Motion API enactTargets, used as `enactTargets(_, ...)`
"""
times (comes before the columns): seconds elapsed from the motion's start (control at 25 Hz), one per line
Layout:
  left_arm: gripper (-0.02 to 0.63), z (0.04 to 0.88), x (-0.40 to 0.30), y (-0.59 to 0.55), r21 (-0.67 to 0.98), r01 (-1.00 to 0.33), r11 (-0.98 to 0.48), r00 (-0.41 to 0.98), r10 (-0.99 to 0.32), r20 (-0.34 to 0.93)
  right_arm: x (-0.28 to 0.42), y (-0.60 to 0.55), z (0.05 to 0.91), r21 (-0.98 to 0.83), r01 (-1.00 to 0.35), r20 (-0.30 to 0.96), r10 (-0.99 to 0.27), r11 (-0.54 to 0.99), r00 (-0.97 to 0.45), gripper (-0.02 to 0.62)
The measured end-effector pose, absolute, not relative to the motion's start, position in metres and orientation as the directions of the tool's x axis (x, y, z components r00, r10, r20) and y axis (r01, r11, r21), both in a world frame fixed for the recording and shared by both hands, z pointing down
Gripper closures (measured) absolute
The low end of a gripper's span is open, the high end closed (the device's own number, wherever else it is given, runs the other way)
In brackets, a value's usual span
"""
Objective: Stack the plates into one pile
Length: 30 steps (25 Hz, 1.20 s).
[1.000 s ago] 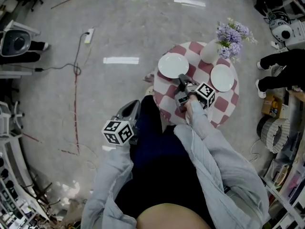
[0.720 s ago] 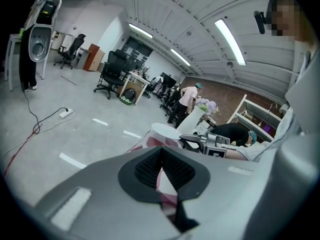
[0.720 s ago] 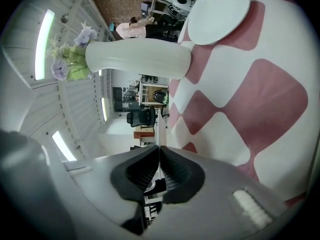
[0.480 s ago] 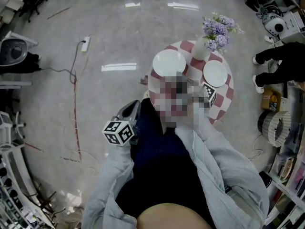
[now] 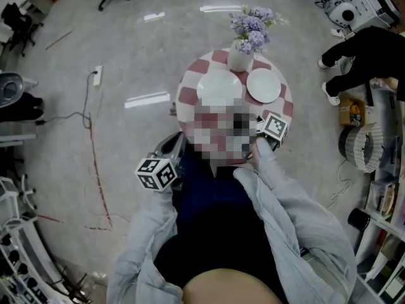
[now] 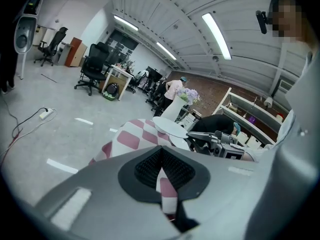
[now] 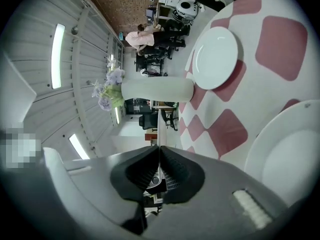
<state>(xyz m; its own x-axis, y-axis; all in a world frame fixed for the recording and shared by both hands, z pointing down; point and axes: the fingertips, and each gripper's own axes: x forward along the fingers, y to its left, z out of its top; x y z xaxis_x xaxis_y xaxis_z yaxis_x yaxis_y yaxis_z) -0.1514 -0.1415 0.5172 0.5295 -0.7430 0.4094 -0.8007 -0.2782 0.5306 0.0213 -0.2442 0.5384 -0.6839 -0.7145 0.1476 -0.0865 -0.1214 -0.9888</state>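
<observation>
Two white plates lie apart on a round table with a red-and-white checked cloth (image 5: 190,84): a larger plate (image 5: 219,87) at the left and a smaller plate (image 5: 264,85) at the right. My right gripper (image 7: 160,156) is shut on nothing and hangs over the table's near side; its marker cube (image 5: 274,125) shows, its jaws are hidden in the head view. In the right gripper view the smaller plate (image 7: 215,56) lies ahead and the larger plate (image 7: 285,154) is close at the lower right. My left gripper (image 6: 161,165) is shut and empty, short of the table's left edge.
A white vase (image 5: 240,58) of purple flowers stands at the table's far edge, behind the two plates. A person in dark clothes (image 5: 364,56) stands to the right of the table. Shelves and a basket (image 5: 362,147) line the right side. A cable and power strip (image 5: 96,75) lie on the floor at the left.
The table and plates have shifted up and to the left in the head view as the view moved. The right gripper stays over the table's near side, the left gripper beside the person's left leg.
</observation>
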Motion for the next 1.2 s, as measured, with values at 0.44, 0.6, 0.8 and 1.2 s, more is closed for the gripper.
enactTargets(0.44,0.592,0.519,-0.090,-0.153,0.526,-0.745,-0.410,0.642,-0.654,0.399,0.091,-0.194,0.529,-0.991,-0.094,0.134,-0.757,-0.096,-0.639,0.580)
enactTargets(0.6,0.592,0.523,-0.070,-0.151,0.531,-0.721,-0.445,0.677,-0.617,0.402,0.108,-0.174,0.533,-0.991,-0.100,0.131,-0.754,-0.087,-0.644,0.580)
enactTargets(0.8,0.592,0.531,-0.048,-0.149,0.535,-0.697,-0.477,0.709,-0.569,0.417,0.124,-0.150,0.543,-0.990,-0.106,0.143,-0.752,-0.097,-0.643,0.580)
enactTargets(1.2,0.592,0.538,-0.022,-0.148,0.511,-0.660,-0.550,0.751,-0.474,0.460,0.139,-0.092,0.591,-0.979,-0.113,0.201,-0.725,-0.168,-0.659,0.579)
